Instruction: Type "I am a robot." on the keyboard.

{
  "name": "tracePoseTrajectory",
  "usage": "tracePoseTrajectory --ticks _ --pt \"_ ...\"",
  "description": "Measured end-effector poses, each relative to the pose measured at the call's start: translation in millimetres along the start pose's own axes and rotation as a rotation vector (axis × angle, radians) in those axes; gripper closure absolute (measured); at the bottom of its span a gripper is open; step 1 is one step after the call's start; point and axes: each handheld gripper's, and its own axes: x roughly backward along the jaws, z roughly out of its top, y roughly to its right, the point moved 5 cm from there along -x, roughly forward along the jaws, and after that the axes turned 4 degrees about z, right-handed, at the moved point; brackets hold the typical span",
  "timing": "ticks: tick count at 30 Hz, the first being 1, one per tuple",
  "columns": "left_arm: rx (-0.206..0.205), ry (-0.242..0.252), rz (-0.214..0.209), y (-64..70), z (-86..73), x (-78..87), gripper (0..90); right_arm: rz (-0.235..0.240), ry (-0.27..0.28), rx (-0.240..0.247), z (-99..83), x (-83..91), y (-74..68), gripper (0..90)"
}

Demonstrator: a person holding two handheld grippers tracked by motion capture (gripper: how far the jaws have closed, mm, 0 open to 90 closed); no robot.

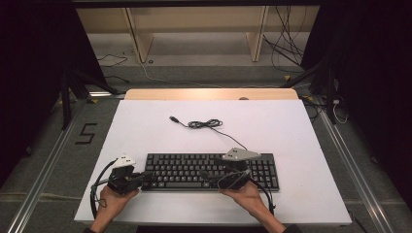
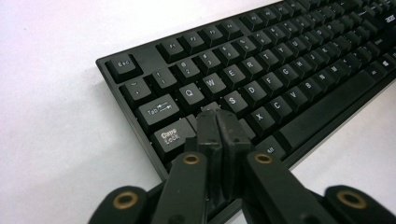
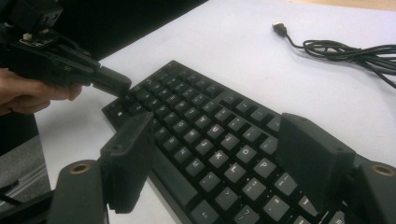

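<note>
With the black keyboard (image 1: 211,171) lying low in the middle of the frame on the white tabletop (image 1: 145,131), we press with the left gripper (image 2: 218,122), jaws clenched on nothing, squarely onto one key; the right gripper (image 3: 215,158) hovers released.

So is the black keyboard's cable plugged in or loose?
Loose. The black keyboard's thin black cable lies partly coiled on the white table, and its USB plug rests bare there, connected to nothing.

The keyboard (image 1: 211,171) lies on the table (image 1: 145,131), its cable (image 1: 206,124) behind it.
</note>
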Motion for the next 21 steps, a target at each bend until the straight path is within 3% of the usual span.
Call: tracePoseTrajectory --ticks 11,21 --pt "-0.001 -0.044 0.016 -1.1 -3.8 -6.7 88.9 0.009 -0.007 0.003 -2.0 -0.3 -2.5 29.1" --pt "-0.002 -0.046 0.025 -1.2 -3.4 -7.3 88.9 0.011 -0.011 0.006 -2.8 -1.6 -4.1 29.1"
